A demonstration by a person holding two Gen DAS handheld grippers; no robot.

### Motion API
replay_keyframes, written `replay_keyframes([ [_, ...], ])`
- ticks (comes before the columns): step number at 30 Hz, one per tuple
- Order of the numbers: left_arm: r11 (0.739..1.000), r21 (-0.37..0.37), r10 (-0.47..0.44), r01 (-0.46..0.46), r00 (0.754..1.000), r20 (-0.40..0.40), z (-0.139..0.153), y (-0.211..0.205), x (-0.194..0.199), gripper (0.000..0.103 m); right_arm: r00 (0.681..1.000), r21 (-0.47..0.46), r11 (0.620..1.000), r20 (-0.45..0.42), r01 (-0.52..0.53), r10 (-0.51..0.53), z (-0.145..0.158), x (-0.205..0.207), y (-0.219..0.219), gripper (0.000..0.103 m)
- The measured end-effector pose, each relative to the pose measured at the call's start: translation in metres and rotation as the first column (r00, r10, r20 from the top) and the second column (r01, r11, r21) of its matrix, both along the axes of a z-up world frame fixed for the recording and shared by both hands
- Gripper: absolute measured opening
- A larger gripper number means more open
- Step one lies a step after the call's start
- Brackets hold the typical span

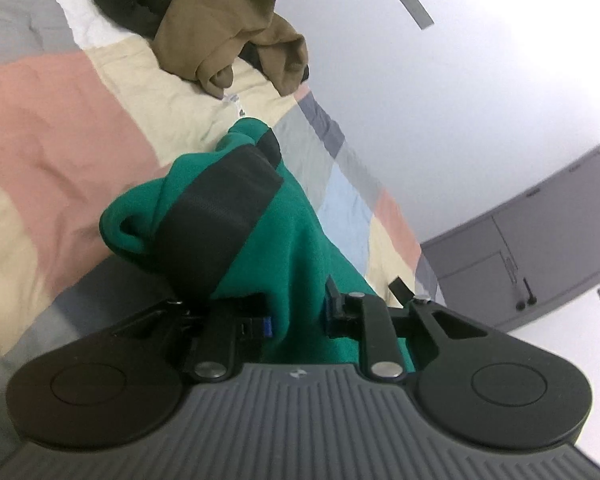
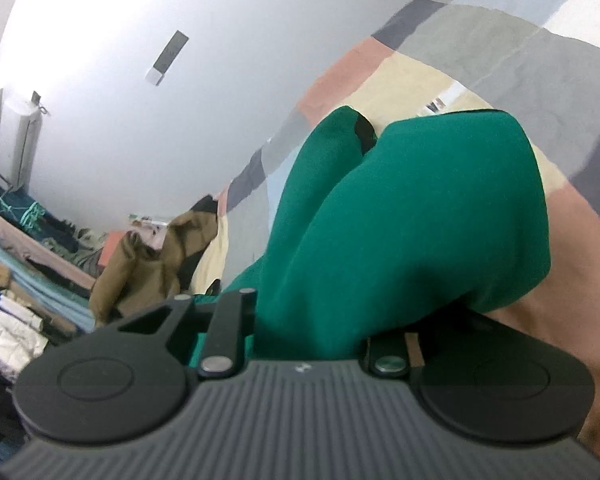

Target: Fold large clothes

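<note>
Clearly the folding has barely begun. Both tongs are clamped on the green fleece garment with black trim (image 1: 300,232): the left tongs (image 1: 298,316) pinch a bunched edge near a black band, and the right tongs (image 2: 308,320) pinch another gathered part. It hangs crumpled above the patchwork-checked bedspread (image 1: 52,120), not yet spread flat. A brown jacket (image 1: 228,24) lies heaped further up the bed, unfolded too. Spreading, creasing and stacking all seem left.
</note>
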State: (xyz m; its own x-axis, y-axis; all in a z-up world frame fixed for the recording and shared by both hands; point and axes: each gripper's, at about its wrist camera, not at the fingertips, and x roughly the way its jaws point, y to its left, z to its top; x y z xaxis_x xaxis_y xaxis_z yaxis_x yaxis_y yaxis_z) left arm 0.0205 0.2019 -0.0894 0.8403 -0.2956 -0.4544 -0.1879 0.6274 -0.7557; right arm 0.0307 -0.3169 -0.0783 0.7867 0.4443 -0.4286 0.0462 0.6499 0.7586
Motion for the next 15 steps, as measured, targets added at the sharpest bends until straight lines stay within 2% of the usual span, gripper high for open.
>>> replay_keyframes([
  [2,1.000,0.020,-0.010,0.010,1.000,-0.012,-0.003,-0.004,-0.005,0.026,1.000,0.010,1.000,-0.014,-0.003,0.003,-0.004,-0.010,-0.006,0.030],
  [6,0.998,0.063,-0.023,0.026,0.998,-0.061,-0.010,-0.008,0.003,0.033,0.998,0.050,0.999,-0.070,0.005,-0.002,-0.016,-0.006,-0.008,0.041],
  [8,0.997,0.058,-0.042,0.047,0.996,-0.081,-0.012,-0.007,0.007,0.053,0.998,0.065,0.998,-0.069,-0.004,0.009,-0.017,-0.004,-0.007,0.054],
  [9,0.997,0.044,-0.052,0.056,0.996,-0.077,-0.012,-0.006,0.007,0.055,0.998,0.071,0.997,-0.059,-0.011,0.015,-0.015,-0.005,-0.007,0.062],
  [10,0.998,0.030,-0.056,0.058,0.996,-0.067,-0.013,-0.003,0.009,0.057,0.999,0.076,0.997,-0.051,-0.013,0.017,-0.013,-0.007,-0.007,0.065],
  [15,0.997,-0.012,-0.076,0.076,0.997,0.013,-0.002,0.002,0.012,0.059,1.000,0.073,0.997,0.009,-0.031,0.030,0.001,-0.009,-0.007,0.065],
])
